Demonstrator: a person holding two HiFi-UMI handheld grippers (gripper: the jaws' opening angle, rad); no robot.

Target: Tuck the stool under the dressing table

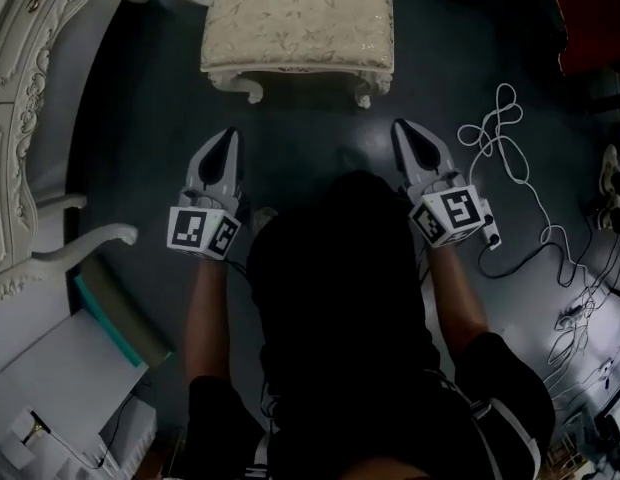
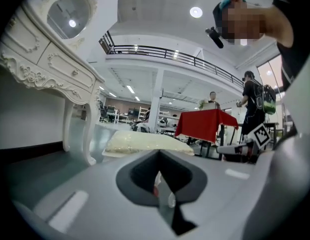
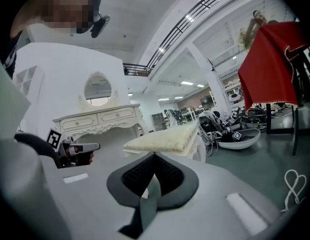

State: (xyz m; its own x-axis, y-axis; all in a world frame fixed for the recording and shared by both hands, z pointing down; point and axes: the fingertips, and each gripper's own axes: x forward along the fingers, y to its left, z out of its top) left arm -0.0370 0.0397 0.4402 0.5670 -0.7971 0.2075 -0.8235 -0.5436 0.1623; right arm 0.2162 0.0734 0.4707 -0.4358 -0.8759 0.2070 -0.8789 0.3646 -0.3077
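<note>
The stool point(image 1: 298, 23), with a cream patterned cushion and carved white legs, stands on the dark floor at the top of the head view. The white carved dressing table point(image 1: 20, 88) runs along the left edge. My left gripper point(image 1: 228, 138) and right gripper point(image 1: 401, 128) both point at the stool, a short way from its near side and touching nothing. Both are shut and empty. The left gripper view has the stool point(image 2: 145, 144) ahead and the dressing table point(image 2: 50, 59) to the left. From the right gripper view, the stool point(image 3: 165, 136) is ahead with the dressing table point(image 3: 100, 119) behind it.
White cables point(image 1: 530, 198) lie coiled on the floor at the right. A white box point(image 1: 60, 388) sits at the lower left beside a curved table leg point(image 1: 90, 243). In the distance stand a red-draped table point(image 2: 205, 124) and a person point(image 2: 255, 104).
</note>
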